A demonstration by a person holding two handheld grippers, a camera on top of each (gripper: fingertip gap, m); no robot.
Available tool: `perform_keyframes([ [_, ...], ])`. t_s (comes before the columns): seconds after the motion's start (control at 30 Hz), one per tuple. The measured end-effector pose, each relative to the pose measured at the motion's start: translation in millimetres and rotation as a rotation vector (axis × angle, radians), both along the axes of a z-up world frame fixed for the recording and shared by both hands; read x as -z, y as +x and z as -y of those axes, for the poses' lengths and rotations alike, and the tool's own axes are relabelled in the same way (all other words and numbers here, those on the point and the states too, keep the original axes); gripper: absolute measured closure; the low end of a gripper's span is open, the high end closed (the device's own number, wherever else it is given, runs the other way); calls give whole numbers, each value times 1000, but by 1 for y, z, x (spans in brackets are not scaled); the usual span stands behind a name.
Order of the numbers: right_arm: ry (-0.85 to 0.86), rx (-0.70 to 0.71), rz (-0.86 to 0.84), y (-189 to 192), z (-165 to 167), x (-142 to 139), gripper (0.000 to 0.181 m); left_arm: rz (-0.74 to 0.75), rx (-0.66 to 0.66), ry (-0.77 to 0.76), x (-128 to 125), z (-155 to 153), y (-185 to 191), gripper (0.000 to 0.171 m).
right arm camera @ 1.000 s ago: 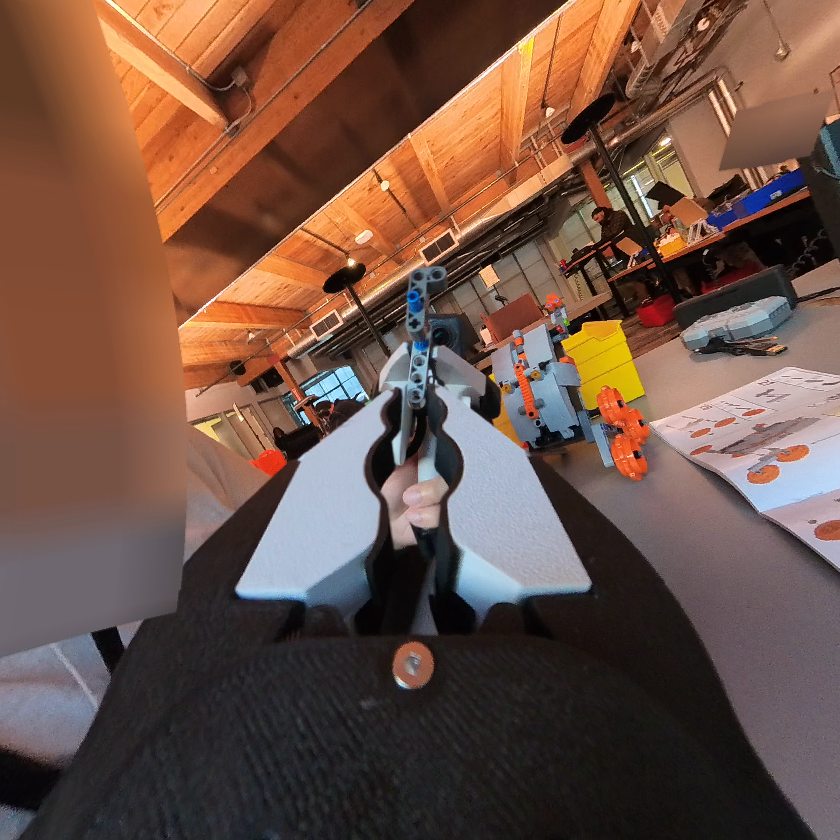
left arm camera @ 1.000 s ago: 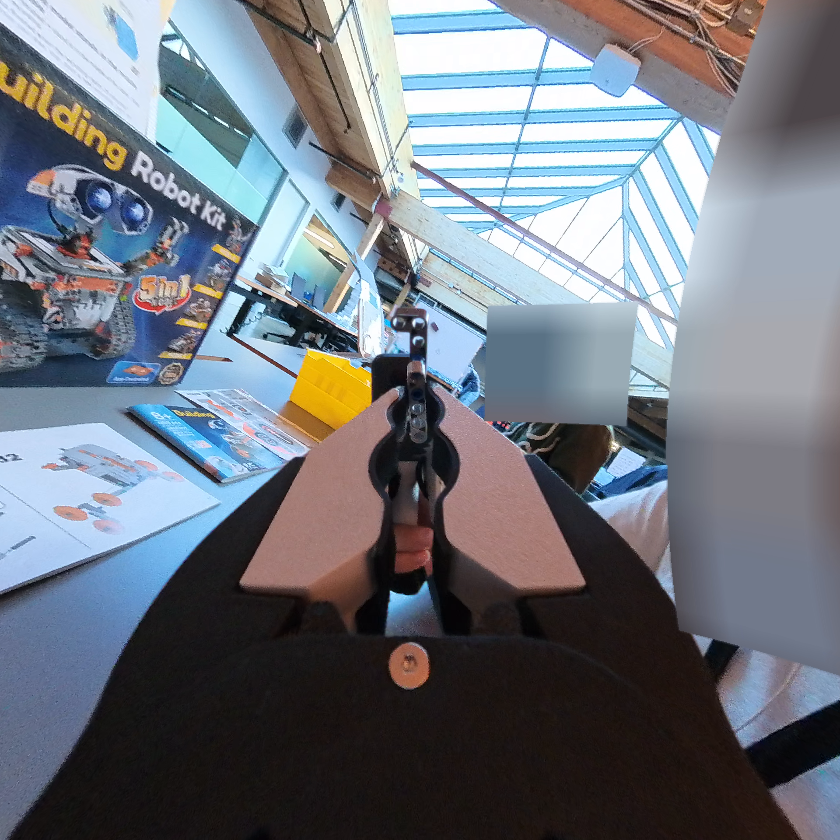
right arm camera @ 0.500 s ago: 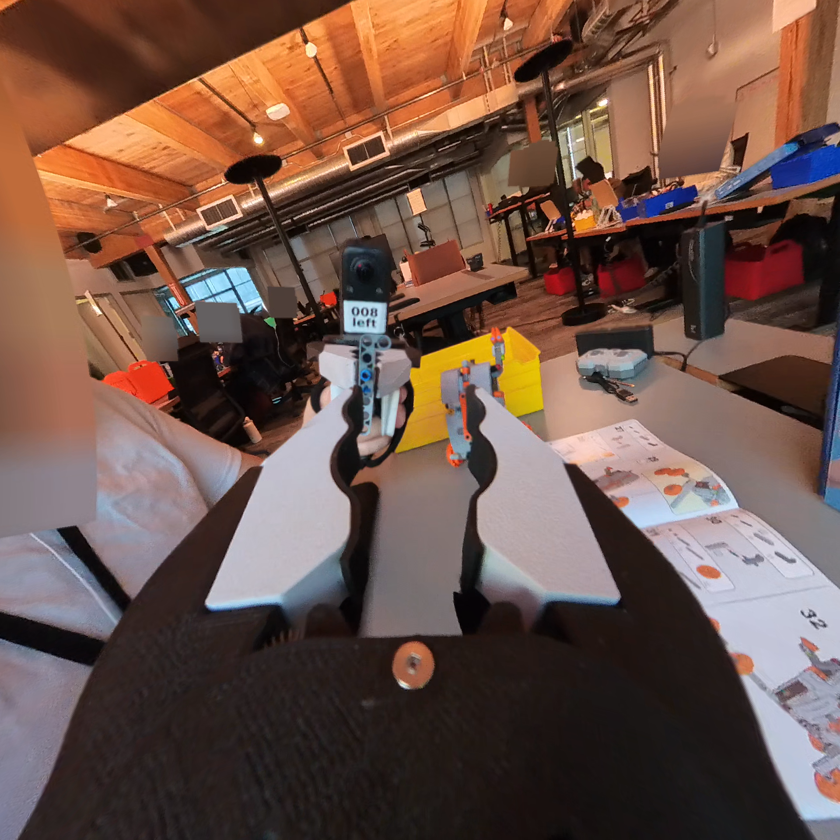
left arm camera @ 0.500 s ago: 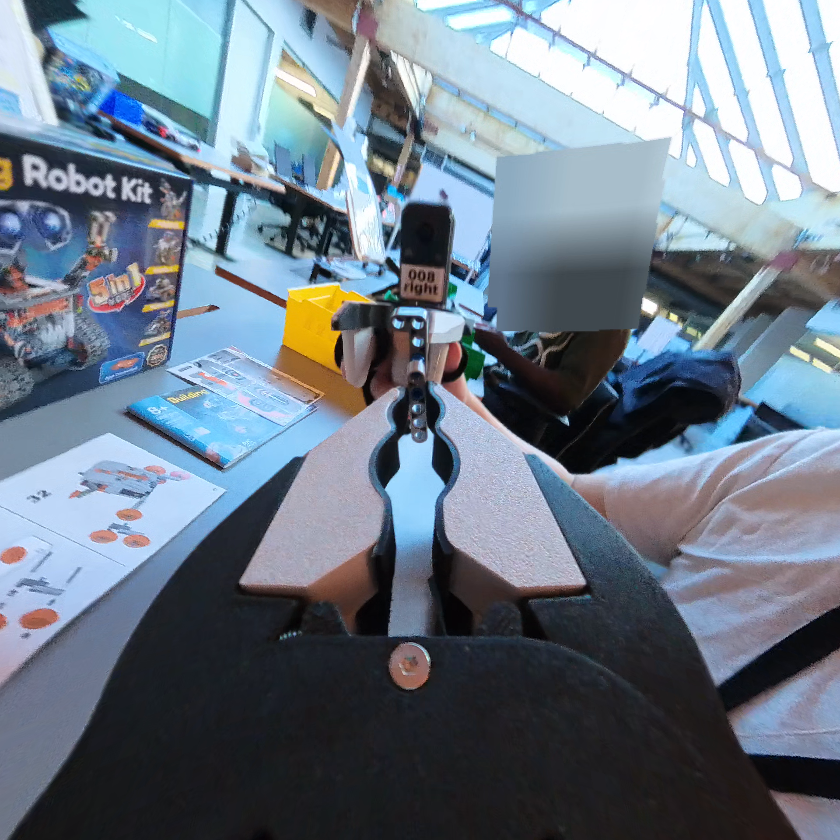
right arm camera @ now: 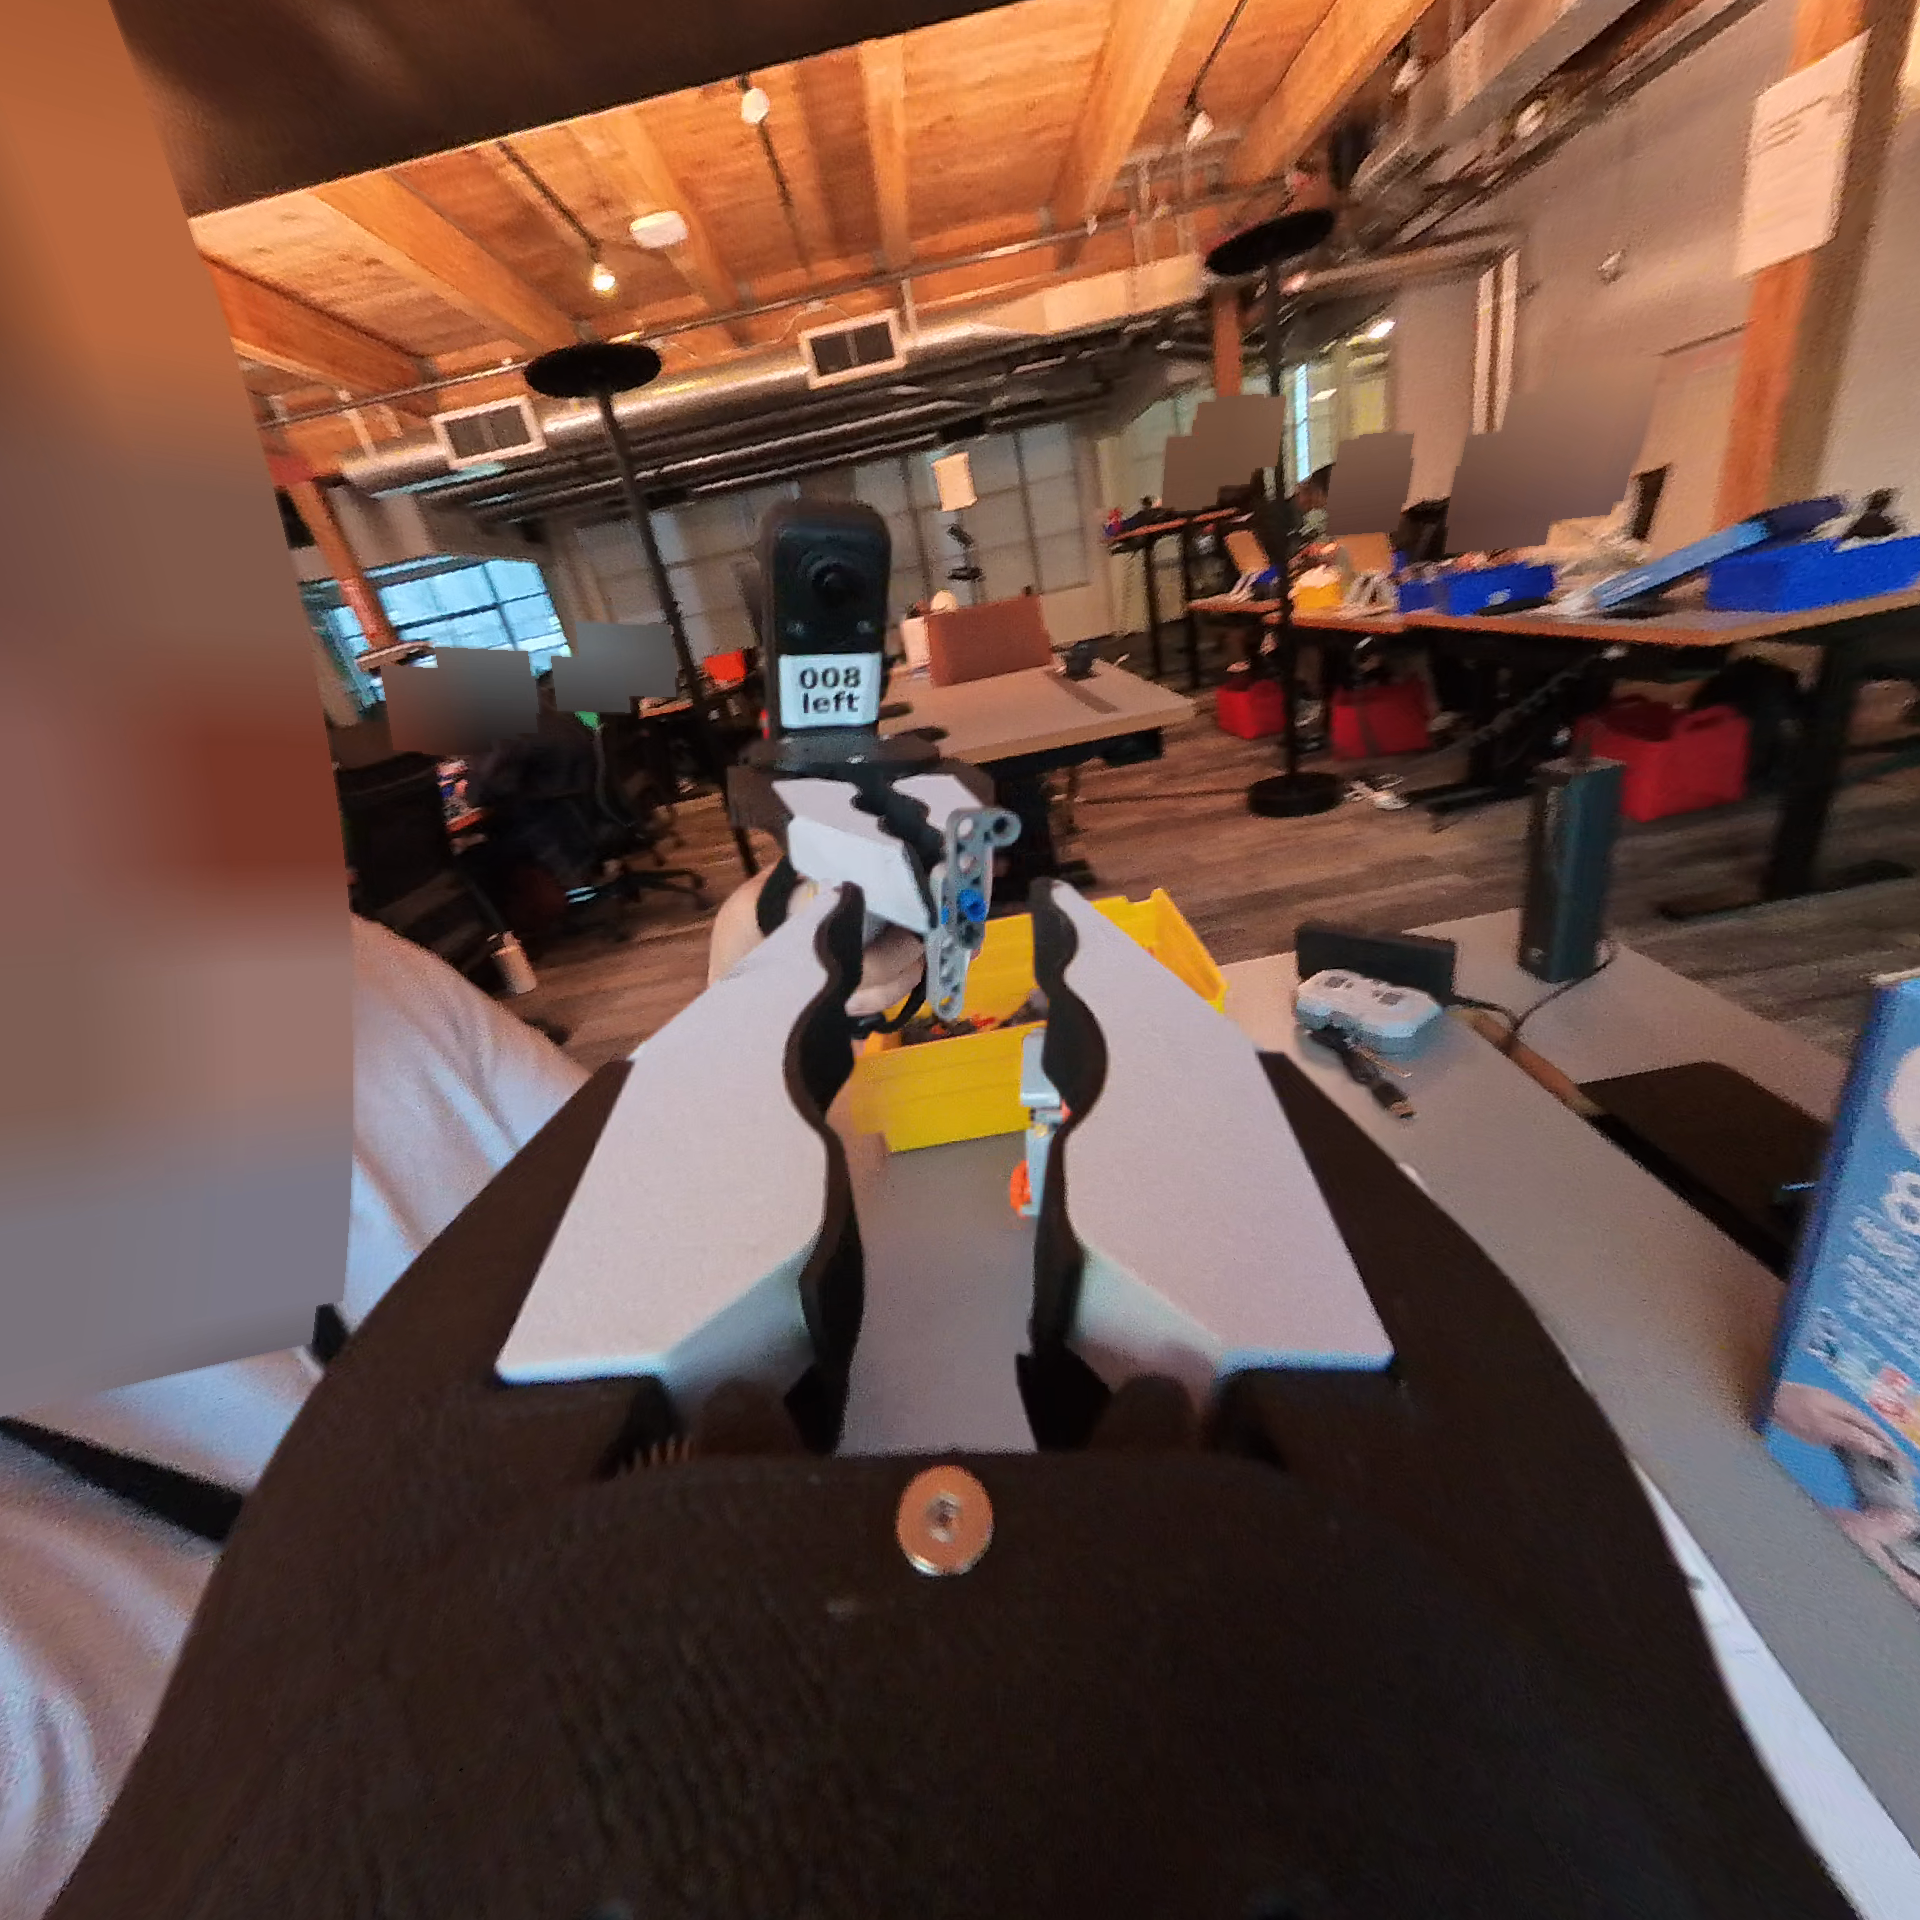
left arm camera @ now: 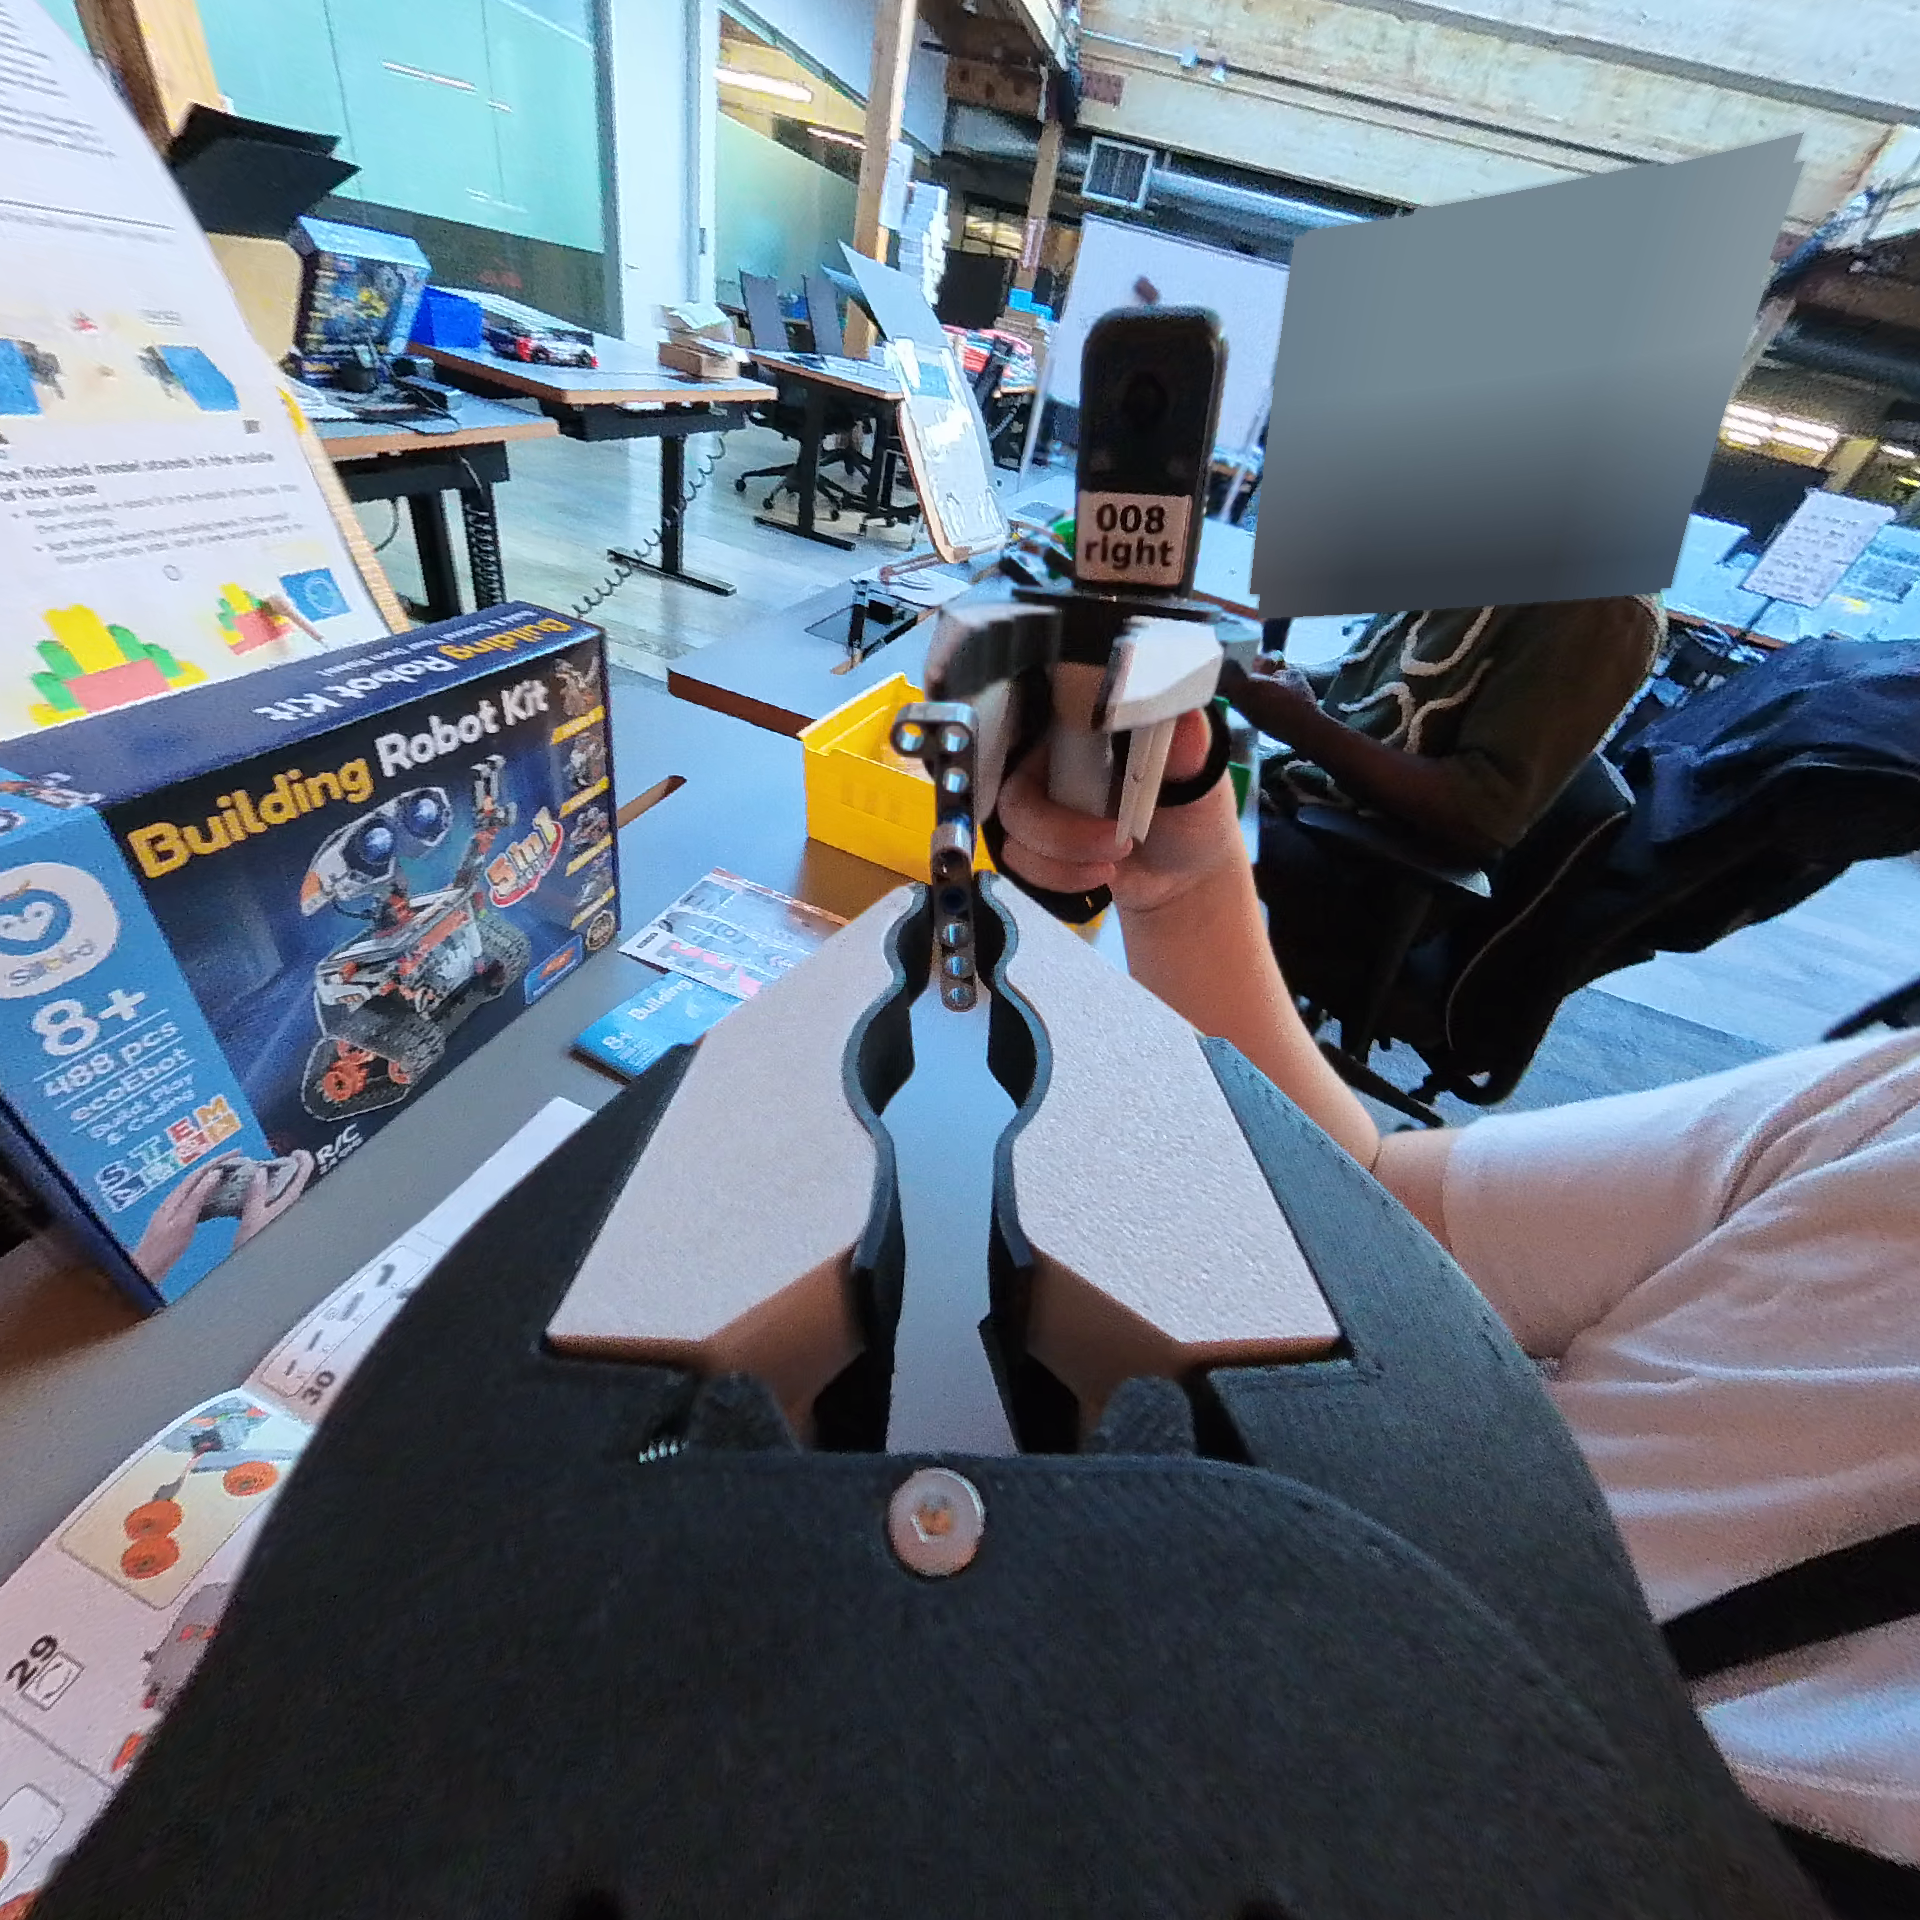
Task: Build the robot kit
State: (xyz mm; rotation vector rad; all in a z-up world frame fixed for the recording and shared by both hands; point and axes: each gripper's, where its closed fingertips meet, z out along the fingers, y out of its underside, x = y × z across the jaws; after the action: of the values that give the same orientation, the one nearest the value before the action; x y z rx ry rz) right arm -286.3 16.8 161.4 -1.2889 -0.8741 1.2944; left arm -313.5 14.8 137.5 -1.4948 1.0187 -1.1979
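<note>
My left gripper (left arm camera: 951, 909) is shut on the lower end of a grey L-shaped beam (left arm camera: 940, 769) with holes and a blue pin. The beam stands up past my fingertips, above the grey table (left arm camera: 675, 831). My right gripper (right arm camera: 945, 904) is open and empty, its jaws well apart. It faces the left gripper (right arm camera: 883, 821) a short way off, with the beam (right arm camera: 966, 883) in line with its gap but not touched. In the left wrist view the right gripper (left arm camera: 1081, 665) is held up in a hand (left arm camera: 1091, 842) just behind the beam.
A yellow parts bin (right arm camera: 966, 1081) stands behind the grippers, with a partly built grey and orange model (right arm camera: 1039, 1132) beside it. A blue kit box (left arm camera: 312, 914), leaflets (left arm camera: 727, 925) and an open instruction booklet (left arm camera: 208, 1455) lie at the left. A grey controller (right arm camera: 1361, 1006) sits at the right. My hands' fingertips stand some 4 cm from each other.
A second ago both grippers were shut on the beam and pointed up at the ceiling. The right gripper has let go, opened and drawn back. Both now tilt down toward the table.
</note>
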Motion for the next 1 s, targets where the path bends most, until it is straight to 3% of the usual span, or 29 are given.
perform_keyframes([
  [0.23, -69, -77, 88, -20, -16, 31, 154, -54, 17, -60, 14, 1, 7, 167],
  [0.37, -108, -209, 27, -22, -5, 29, 158, -75, 0, -34, 15, 3, 7, 166],
  [0.7, -78, -213, 33, -26, 1, 28, 162, -65, 10, -37, 13, 6, 2, 166],
  [0.77, -71, -225, 32, -26, 3, 28, 173, -70, 17, -38, 14, 7, 3, 166],
  [1.0, -73, -224, 43, -24, 2, 31, 172, -72, 19, -42, 15, 7, 5, 166],
])
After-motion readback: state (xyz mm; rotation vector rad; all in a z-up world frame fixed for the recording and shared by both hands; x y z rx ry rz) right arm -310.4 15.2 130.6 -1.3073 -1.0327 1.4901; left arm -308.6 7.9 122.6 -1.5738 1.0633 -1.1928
